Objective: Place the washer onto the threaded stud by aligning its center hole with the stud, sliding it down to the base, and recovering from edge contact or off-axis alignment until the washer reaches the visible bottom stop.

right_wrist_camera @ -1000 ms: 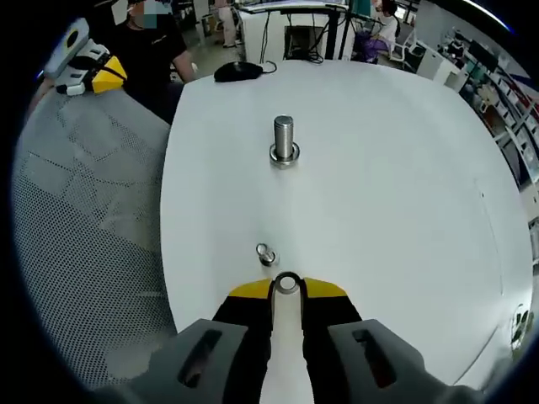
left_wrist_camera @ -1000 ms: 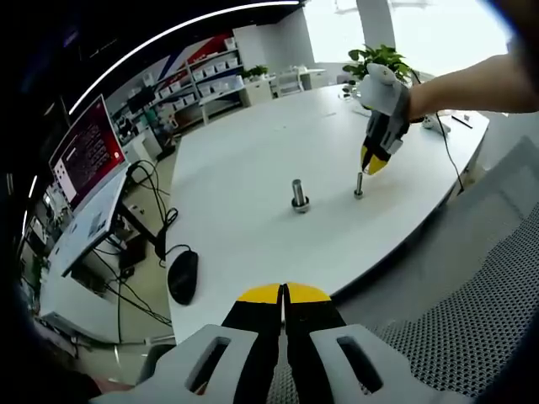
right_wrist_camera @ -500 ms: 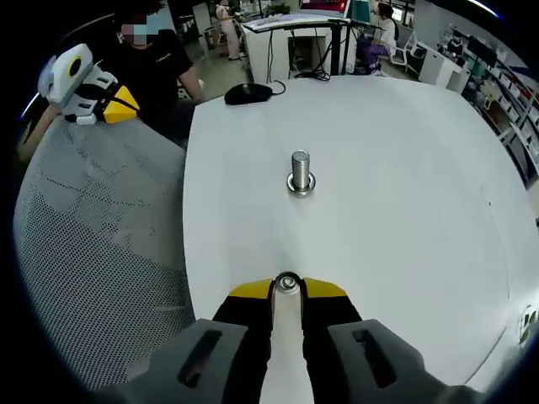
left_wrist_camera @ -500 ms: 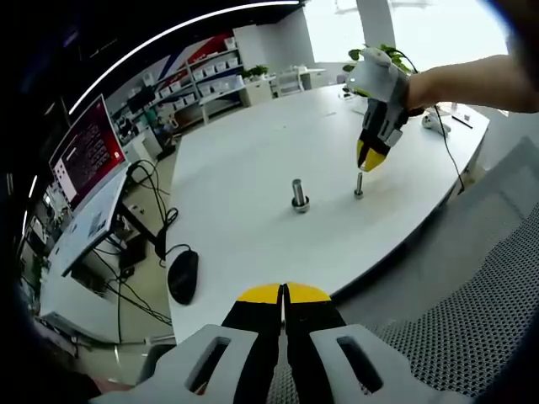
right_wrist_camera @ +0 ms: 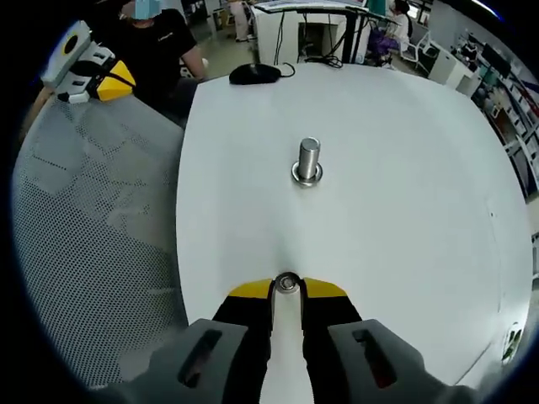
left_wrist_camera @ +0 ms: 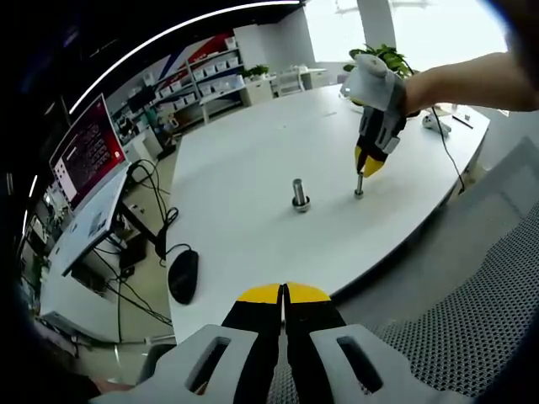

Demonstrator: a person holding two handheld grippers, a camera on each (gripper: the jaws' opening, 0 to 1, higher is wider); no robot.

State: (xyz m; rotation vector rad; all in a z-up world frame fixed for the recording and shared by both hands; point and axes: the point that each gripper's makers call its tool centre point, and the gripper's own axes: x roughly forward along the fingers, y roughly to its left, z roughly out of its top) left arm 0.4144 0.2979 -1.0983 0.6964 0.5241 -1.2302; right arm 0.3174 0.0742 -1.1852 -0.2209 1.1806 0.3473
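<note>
Right gripper view: right gripper (right_wrist_camera: 287, 289) fingers pinch the washer (right_wrist_camera: 287, 283) at their tips, directly over the small threaded stud (left_wrist_camera: 359, 186); larger bolt (right_wrist_camera: 307, 162) stands ahead on the counter (right_wrist_camera: 404, 194). Left gripper (left_wrist_camera: 284, 293) fingers pressed together, empty.

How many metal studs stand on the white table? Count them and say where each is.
2. The larger stud stands near the middle of the white table; the thinner stud stands beside it, directly under the right gripper tips. None looks hidden.
</note>
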